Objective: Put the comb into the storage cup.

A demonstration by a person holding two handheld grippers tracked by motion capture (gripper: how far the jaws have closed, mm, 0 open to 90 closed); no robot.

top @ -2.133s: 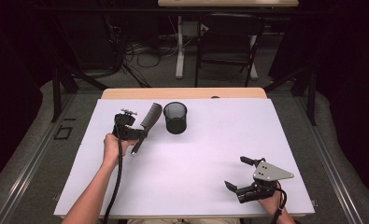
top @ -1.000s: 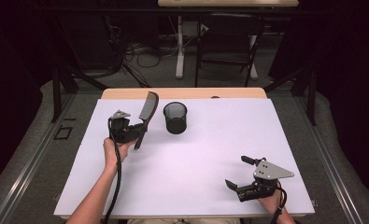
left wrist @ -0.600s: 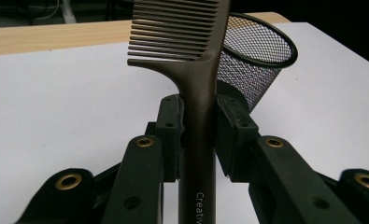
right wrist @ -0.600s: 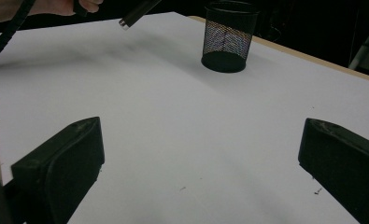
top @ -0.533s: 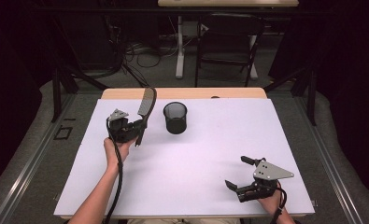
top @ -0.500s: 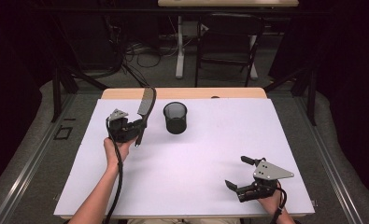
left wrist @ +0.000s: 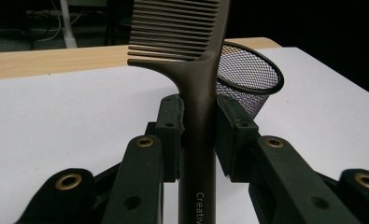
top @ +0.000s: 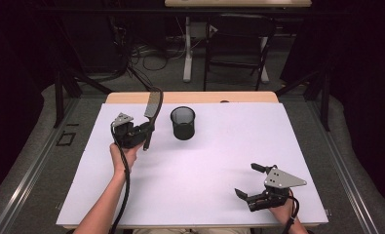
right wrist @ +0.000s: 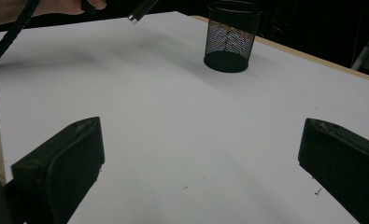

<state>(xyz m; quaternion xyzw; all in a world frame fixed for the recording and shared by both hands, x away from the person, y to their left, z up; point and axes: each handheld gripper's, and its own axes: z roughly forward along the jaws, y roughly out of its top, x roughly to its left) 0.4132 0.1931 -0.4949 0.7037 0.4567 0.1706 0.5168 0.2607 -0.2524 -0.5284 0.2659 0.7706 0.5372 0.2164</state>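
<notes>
Here, a light, stiff, rather slick comb (left wrist: 198,70) clamped at its handle by the left gripper (top: 144,131), upright just left of the mesh cup (top: 182,123) on the tabletop (top: 204,185); right gripper (top: 251,183) wide open, empty, near right.

Counts: 1 comb (top: 152,111), dark, far left, 1 row of teeth at its top end. 1 black mesh cup (top: 182,123), far centre, just right of the comb. 2 grippers: left gripper (top: 140,133) far left, right gripper (top: 252,182) near right, w/ 2 black jaws each. 1 white table (top: 219,161) w/ 1 wood strip at the far edge.
</notes>
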